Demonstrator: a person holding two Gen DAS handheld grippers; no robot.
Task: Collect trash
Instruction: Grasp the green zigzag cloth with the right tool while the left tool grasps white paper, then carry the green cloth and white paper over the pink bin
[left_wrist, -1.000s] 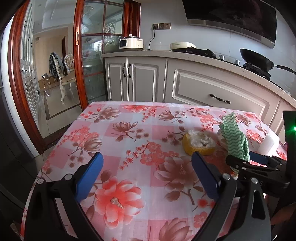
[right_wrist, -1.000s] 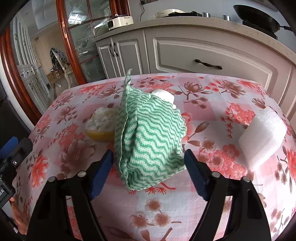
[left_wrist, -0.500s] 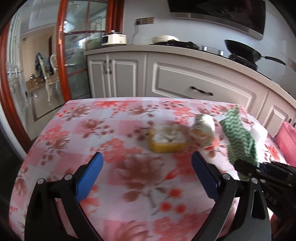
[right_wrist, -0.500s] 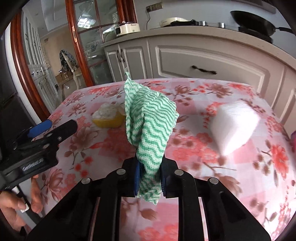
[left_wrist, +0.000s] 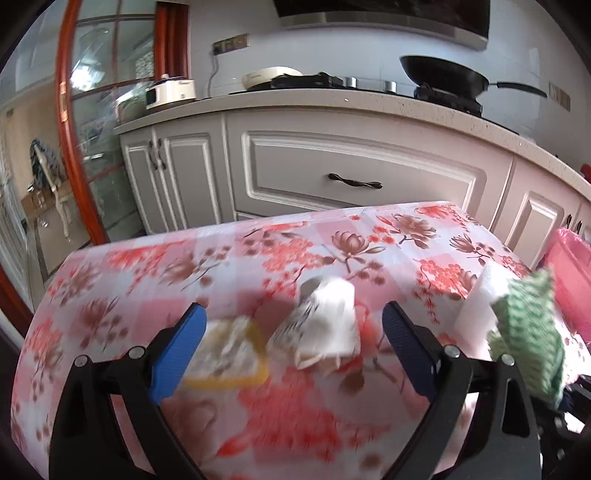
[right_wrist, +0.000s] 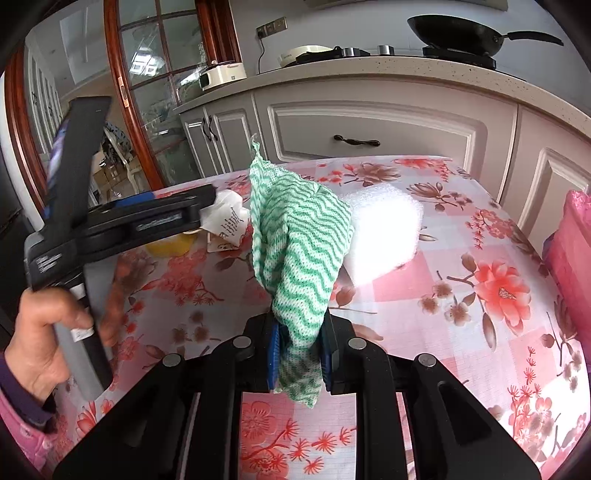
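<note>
My right gripper (right_wrist: 300, 354) is shut on a green-and-white wavy cloth (right_wrist: 299, 251), which stands up above the floral tablecloth (right_wrist: 461, 332); the same cloth (left_wrist: 528, 332) shows at the right of the left wrist view. My left gripper (left_wrist: 293, 347) is open and hovers over a yellow tray of crumpled paper (left_wrist: 229, 354) and a crumpled white paper cup (left_wrist: 325, 325), both lying between its fingers, untouched. In the right wrist view the left gripper (right_wrist: 122, 221) is held by a hand at the left, with the white paper cup (right_wrist: 227, 221) and yellow tray (right_wrist: 170, 247) behind it.
A white foam block (right_wrist: 384, 236) lies on the table behind the cloth. A pink bin (right_wrist: 569, 266) stands past the table's right edge, also pink bin (left_wrist: 569, 280). Grey kitchen cabinets (left_wrist: 351, 173) with a black pan (left_wrist: 443, 77) on the counter run behind the table.
The right jaws closed on the green cloth and lifted it. The left gripper swept right across the table, so the yellow tray and paper cup now sit between its open fingers.
</note>
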